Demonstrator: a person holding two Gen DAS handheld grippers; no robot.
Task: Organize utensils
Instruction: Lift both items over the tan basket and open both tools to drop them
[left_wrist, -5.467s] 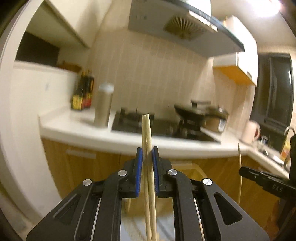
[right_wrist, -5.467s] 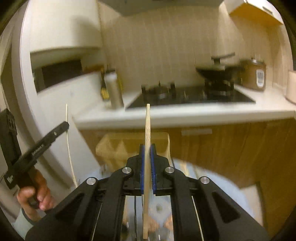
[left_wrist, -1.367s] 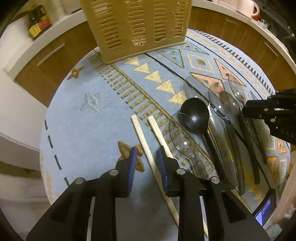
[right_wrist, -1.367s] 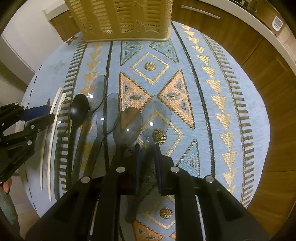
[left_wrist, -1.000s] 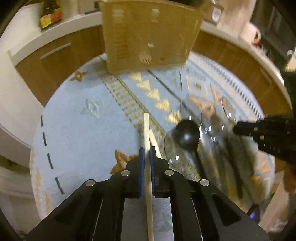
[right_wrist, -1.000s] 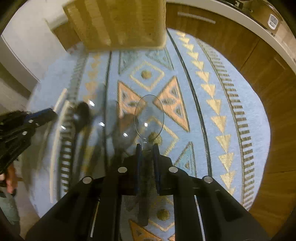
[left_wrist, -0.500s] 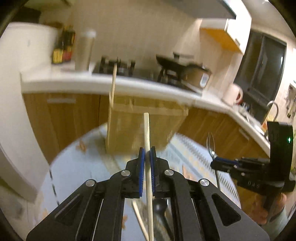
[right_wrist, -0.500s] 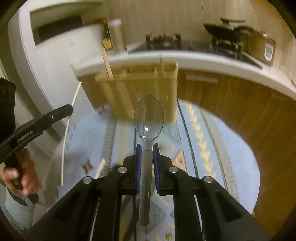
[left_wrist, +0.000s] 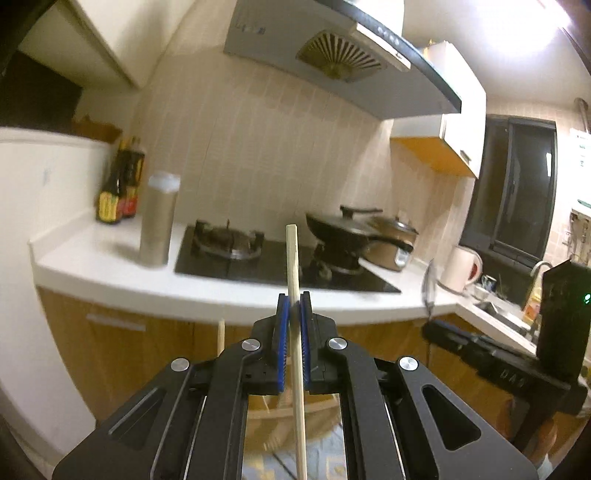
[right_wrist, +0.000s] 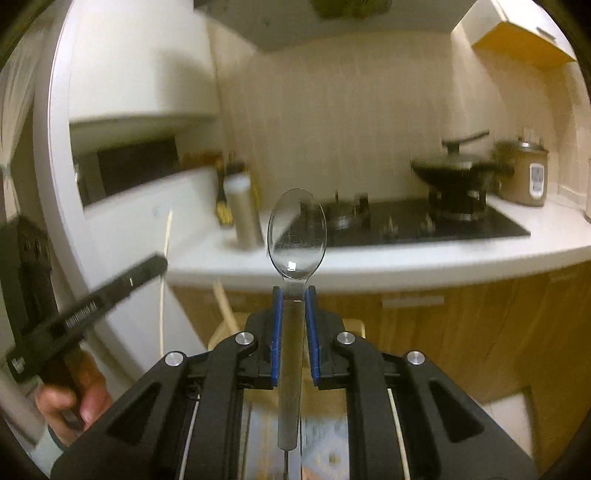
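The left gripper (left_wrist: 293, 314) was clamped on a single wooden chopstick (left_wrist: 294, 280), held upright at centre frame, its squared top standing above the blue pads and its lower length running down between the arms. The right gripper (right_wrist: 293, 306) was clamped on the handle of a clear plastic spoon (right_wrist: 297, 234), bowl uppermost at centre frame, the hob visible through it.

Handling, as judged: both items appeared light. The chopstick looked stiff and slender, liable to pivot if gripped at one point only; the mid-length hold seemed sound. The spoon looked smooth, possibly slippery and somewhat brittle; the flat handle below the neck was the proper place to take it, not the bowl.

A tan slotted utensil basket (right_wrist: 354, 326) showed partly below the grippers, with a chopstick (right_wrist: 225, 308) already standing in it.
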